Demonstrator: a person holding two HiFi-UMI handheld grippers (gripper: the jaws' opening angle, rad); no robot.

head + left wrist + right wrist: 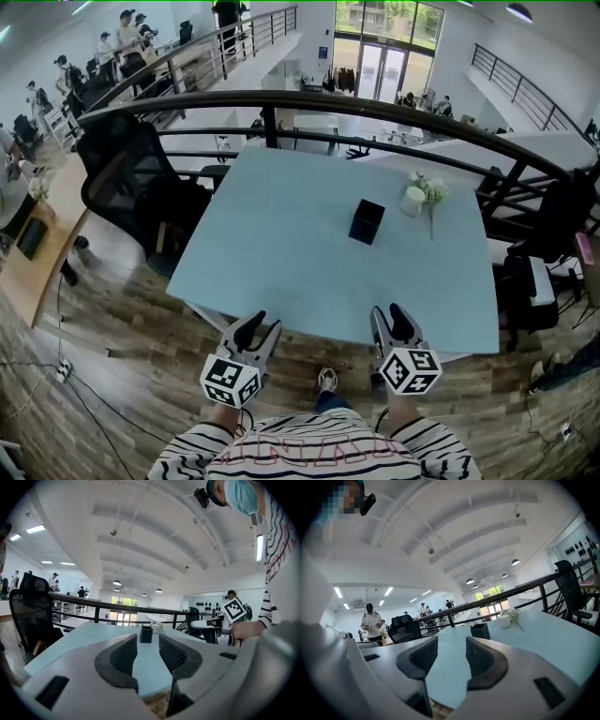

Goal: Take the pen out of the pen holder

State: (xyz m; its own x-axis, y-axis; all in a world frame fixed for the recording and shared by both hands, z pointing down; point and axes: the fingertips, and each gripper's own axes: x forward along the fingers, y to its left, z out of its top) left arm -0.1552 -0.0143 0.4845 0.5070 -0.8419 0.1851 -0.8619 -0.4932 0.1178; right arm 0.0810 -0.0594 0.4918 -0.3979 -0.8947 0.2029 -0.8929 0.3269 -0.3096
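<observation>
A black square pen holder point(367, 221) stands right of centre on the light blue table point(281, 253). No pen shows above its rim in any view. Both grippers hover at the table's near edge, well short of the holder. My left gripper point(263, 325) is open with nothing between its fingers; in the left gripper view the pen holder point(146, 633) sits far ahead, between the fingers of the left gripper point(147, 640). My right gripper point(388, 314) is also open and holds nothing; from the right gripper point(451, 643) the pen holder point(480, 631) lies ahead and slightly right.
A small white vase with flowers point(414, 199) stands just right of the holder, a long stem lying beside it. A black railing point(375, 108) runs behind the table. Black office chairs point(131, 178) stand at the left and a chair point(534, 281) at the right.
</observation>
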